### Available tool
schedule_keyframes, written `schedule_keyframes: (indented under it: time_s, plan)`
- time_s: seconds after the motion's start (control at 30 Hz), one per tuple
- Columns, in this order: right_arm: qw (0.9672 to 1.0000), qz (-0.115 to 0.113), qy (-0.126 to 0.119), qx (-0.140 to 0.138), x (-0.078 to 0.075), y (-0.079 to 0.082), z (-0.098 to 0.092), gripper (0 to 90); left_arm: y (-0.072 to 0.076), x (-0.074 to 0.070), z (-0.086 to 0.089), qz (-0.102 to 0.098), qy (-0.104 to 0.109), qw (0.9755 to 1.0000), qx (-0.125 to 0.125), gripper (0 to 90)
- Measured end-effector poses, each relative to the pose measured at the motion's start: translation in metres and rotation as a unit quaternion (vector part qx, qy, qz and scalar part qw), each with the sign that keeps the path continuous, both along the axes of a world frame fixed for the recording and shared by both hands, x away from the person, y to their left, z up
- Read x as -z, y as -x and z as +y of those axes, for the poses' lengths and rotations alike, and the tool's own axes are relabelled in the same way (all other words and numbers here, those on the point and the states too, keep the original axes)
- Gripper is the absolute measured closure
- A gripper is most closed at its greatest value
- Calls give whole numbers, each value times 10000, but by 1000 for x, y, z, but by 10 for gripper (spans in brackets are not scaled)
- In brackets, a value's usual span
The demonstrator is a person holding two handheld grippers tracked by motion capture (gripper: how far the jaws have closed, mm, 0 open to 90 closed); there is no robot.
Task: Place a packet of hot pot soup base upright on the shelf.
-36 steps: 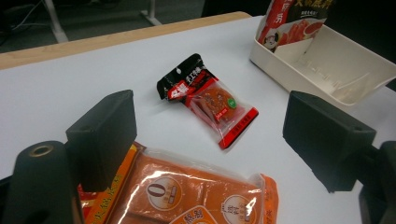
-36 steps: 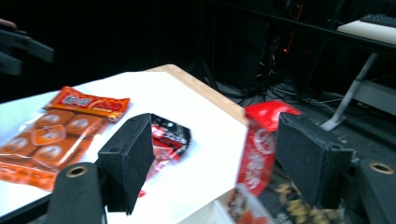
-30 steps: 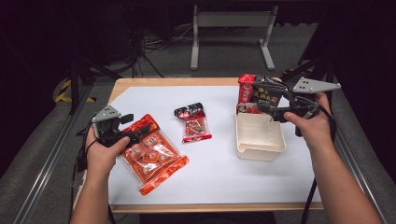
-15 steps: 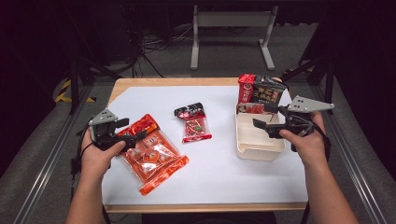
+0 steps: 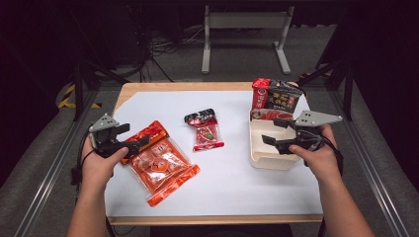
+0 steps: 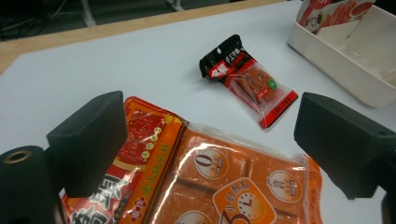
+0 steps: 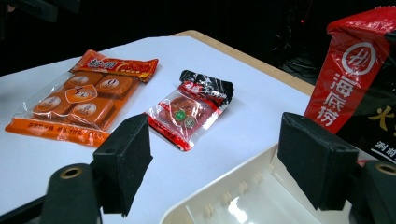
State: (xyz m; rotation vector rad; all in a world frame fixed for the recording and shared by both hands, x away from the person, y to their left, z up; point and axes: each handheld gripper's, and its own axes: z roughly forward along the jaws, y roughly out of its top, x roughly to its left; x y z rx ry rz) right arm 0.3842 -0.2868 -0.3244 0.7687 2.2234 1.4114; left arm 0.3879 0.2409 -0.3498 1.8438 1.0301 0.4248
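Orange flat plastic packet of snack squares (image 5: pixel 160 163) lying on white table sheet (image 5: pixel 232 182), under left gripper (image 5: pixel 141 142); jaws just opened wide, holding nothing, so pick-up not begun. Right gripper (image 5: pixel 269 138), also wide open and empty, now lower than before, over cream plastic box (image 5: pixel 269 159).

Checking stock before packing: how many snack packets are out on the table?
3. An orange packet by the left gripper, a small red packet mid-table, a red-and-black packet standing behind the white box. More may be hidden.
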Motion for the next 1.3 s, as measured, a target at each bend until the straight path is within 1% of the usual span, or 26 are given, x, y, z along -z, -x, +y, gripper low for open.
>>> schedule_keyframes:
  time_s: [0.1, 0.13, 0.17, 0.2, 0.3, 0.5, 0.6, 0.73, 0.8, 0.9, 0.97, 1.07, 1.17, 1.3]
  plan:
    - [10000, -2, 5, -54, 3, 2, 1, 257, -2, 3, 3, -131, -25, 9999, -65, 91]
    - [10000, -2, 5, -54, 3, 2, 1, 257, -2, 3, 3, -131, -25, 9999, -65, 90]
    - [10000, -11, 7, -78, 5, 2, 1, 258, -3, 5, 4, -184, -47, 9998, -64, 90]
    - [9999, -27, 13, -130, 6, 3, 2, 257, -4, 6, 5, -200, -58, 9998, -44, 90]
    - [9998, -63, 30, -198, 9, 4, 3, 257, -7, 11, 8, -203, -109, 9997, -103, 88]
    - [9996, -92, 88, -247, 11, 5, 6, 257, -12, 21, 15, -53, -99, 9991, -398, 100]
    - [9995, -82, 94, -274, 12, 5, 8, 257, -14, 26, 19, 3, -36, 9983, -585, 103]
    - [9993, -86, 154, -320, 13, 5, 11, 257, -18, 34, 27, 87, -9, 9969, -782, 103]
    - [9993, -90, 164, -329, 13, 5, 12, 257, -19, 36, 29, 102, -28, 9965, -825, 103]
    - [9992, -62, 206, -351, 15, 6, 14, 254, -22, 45, 35, 167, -109, 9947, -1006, 104]
    - [9991, -60, 228, -362, 15, 6, 16, 255, -23, 51, 38, 222, -120, 9937, -1090, 105]
    - [9988, -72, 267, -393, 16, 6, 18, 255, -25, 61, 43, 236, -170, 9915, -1265, 106]
    - [9987, -67, 296, -413, 17, 5, 20, 255, -26, 69, 47, 317, -192, 9897, -1383, 102]
    - [9985, -49, 334, -435, 19, 5, 22, 255, -29, 78, 52, 542, -201, 9880, -1431, 116]
